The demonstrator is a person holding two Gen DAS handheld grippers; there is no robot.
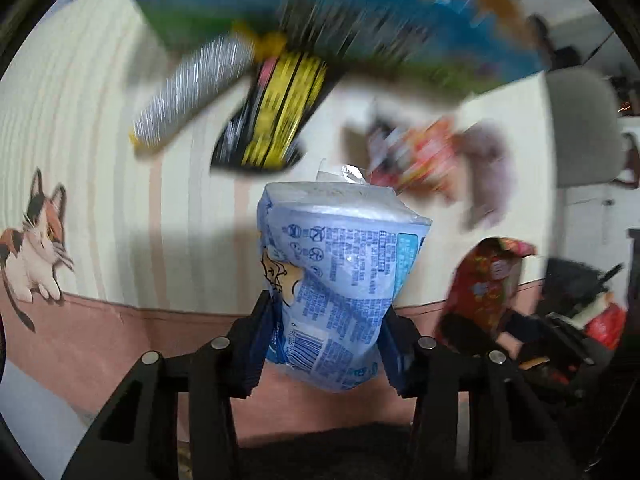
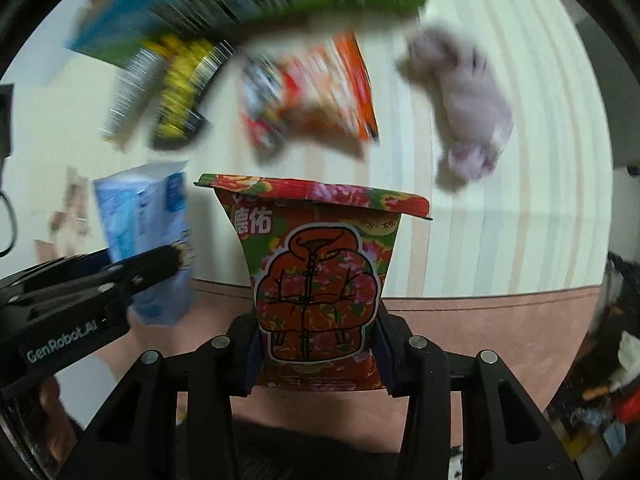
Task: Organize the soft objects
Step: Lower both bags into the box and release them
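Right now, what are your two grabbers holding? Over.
Left gripper shut on blue tissue pack. Right gripper shut on red flowery pack. Both lifted off striped cloth. Snack bags and purple plush lie ahead, blurred.

- Far edge of striped surface (image 2: 500, 160) blocked: blue-green box (image 1: 280, 8), w/ silver tube (image 1: 192, 92) & yellow-black pack (image 1: 276, 116) just in front.
- Mid: orange snack bag (image 2: 320, 92) & purple plush (image 2: 468, 108), narrow gap betw them.
- Near edge: bare strip, room to pass.
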